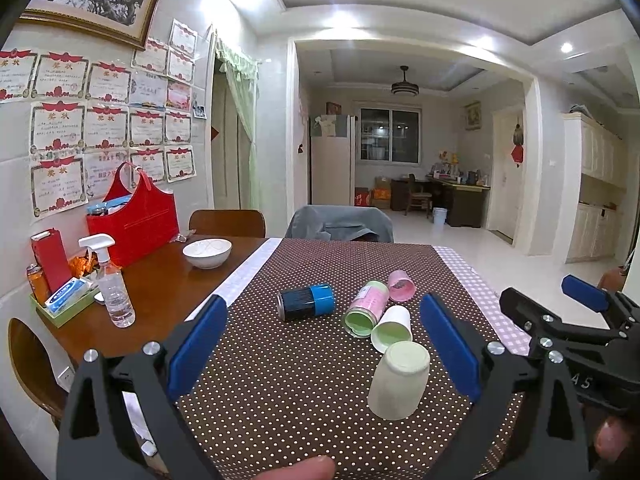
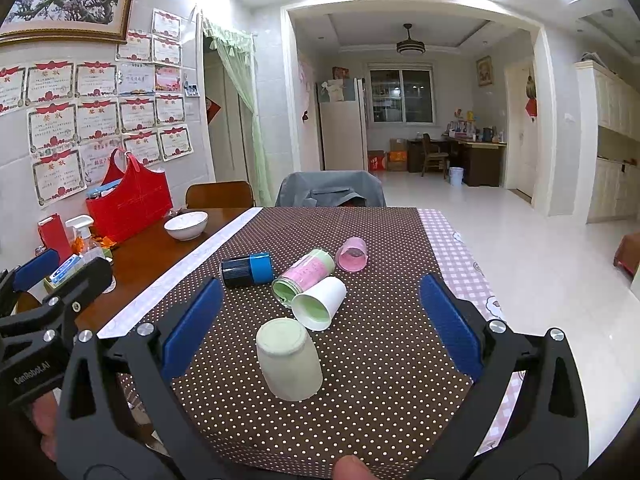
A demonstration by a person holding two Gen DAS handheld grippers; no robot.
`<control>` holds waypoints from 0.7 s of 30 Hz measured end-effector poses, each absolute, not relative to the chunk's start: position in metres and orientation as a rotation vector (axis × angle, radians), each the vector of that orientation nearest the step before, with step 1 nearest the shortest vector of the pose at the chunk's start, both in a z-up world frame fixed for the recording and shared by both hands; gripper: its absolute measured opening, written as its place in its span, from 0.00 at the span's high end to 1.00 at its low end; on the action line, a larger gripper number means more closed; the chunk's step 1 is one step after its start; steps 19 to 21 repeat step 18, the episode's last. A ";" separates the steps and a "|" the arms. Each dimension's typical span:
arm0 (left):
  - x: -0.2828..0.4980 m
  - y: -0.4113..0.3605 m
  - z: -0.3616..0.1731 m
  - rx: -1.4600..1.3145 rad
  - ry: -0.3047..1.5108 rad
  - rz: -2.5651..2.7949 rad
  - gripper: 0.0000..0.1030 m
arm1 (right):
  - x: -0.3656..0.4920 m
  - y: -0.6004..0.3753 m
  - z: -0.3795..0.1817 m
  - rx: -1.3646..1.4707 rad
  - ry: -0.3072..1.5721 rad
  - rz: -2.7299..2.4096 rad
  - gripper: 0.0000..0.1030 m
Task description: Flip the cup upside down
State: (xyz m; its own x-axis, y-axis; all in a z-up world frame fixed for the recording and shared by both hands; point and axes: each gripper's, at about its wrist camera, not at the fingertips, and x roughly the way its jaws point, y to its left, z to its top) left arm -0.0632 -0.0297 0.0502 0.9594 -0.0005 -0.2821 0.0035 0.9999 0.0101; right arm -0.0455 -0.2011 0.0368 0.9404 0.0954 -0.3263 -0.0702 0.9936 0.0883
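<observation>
A pale green cup stands upside down on the brown dotted tablecloth; it also shows in the right wrist view. Behind it lie on their sides a white cup, a pink-and-green cup, a pink cup and a black-and-blue cup. My left gripper is open and empty, with the upside-down cup near its right finger. My right gripper is open and empty, held back from that cup.
A white bowl, a spray bottle, a red bag and a tray of small items stand on the bare wood at the left. Chairs stand at the table's far edge. The right table edge drops to the floor.
</observation>
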 end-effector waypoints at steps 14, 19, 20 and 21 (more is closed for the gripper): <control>-0.068 -0.032 0.051 0.031 0.247 0.032 0.04 | -0.041 -0.201 0.033 0.082 0.357 0.089 0.06; -0.066 -0.029 0.052 0.021 0.254 0.041 0.04 | -0.041 -0.201 0.033 0.083 0.357 0.089 0.06; -0.066 -0.029 0.052 0.021 0.254 0.041 0.04 | -0.041 -0.201 0.033 0.083 0.357 0.089 0.06; -0.066 -0.029 0.052 0.021 0.254 0.041 0.04 | -0.041 -0.201 0.033 0.083 0.357 0.089 0.06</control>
